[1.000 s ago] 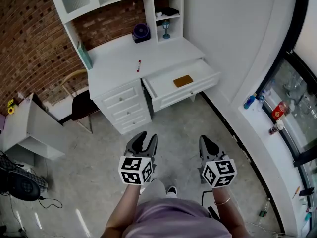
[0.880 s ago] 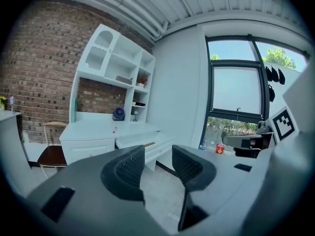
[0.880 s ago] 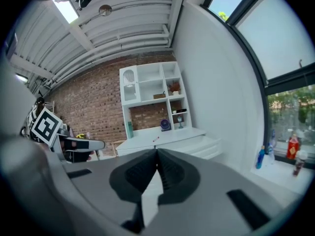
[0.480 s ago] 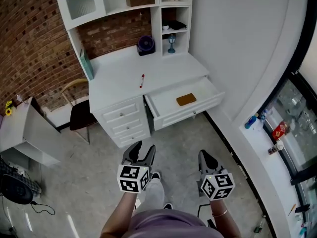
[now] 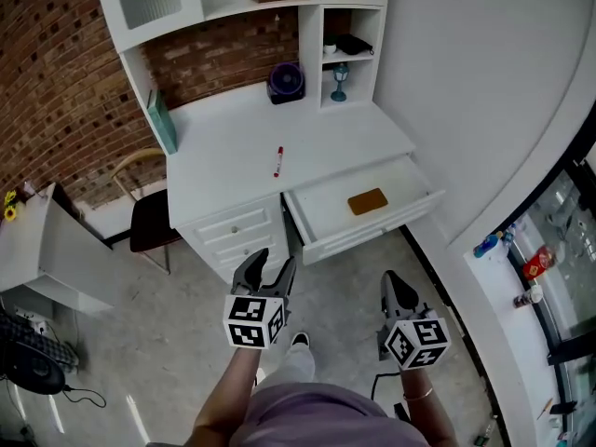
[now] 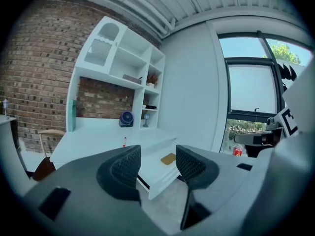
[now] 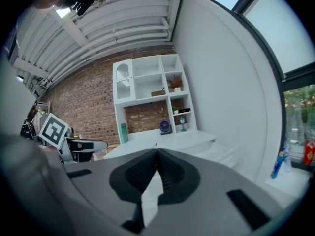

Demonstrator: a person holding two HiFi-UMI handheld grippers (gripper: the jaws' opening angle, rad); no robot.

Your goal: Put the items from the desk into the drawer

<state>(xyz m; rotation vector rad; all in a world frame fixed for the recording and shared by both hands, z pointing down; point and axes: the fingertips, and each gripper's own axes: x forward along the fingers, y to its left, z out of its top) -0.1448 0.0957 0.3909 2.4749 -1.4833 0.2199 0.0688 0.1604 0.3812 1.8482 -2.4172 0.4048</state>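
A red pen [image 5: 278,161] lies on the white desk [image 5: 233,156], also visible as the pen [image 6: 124,141] in the left gripper view. The drawer [image 5: 365,210] under the desktop's right half stands pulled open with a flat brown item [image 5: 367,201] inside, the brown item [image 6: 168,159] showing between my left jaws' line of sight. My left gripper [image 5: 265,270] hangs open and empty over the floor in front of the desk. My right gripper [image 5: 394,285] is shut with nothing in it, jaws touching, right of the left one.
A purple fan [image 5: 286,81] and a small blue glass [image 5: 341,69] stand at the back of the desk by the shelves. A teal book [image 5: 163,119] leans at the desk's left. A chair [image 5: 144,203] stands left of the drawers. A window ledge with bottles [image 5: 521,250] curves along the right.
The person has stepped nearer the desk; the desk and open drawer sit lower and closer in the head view. Both grippers keep their state.
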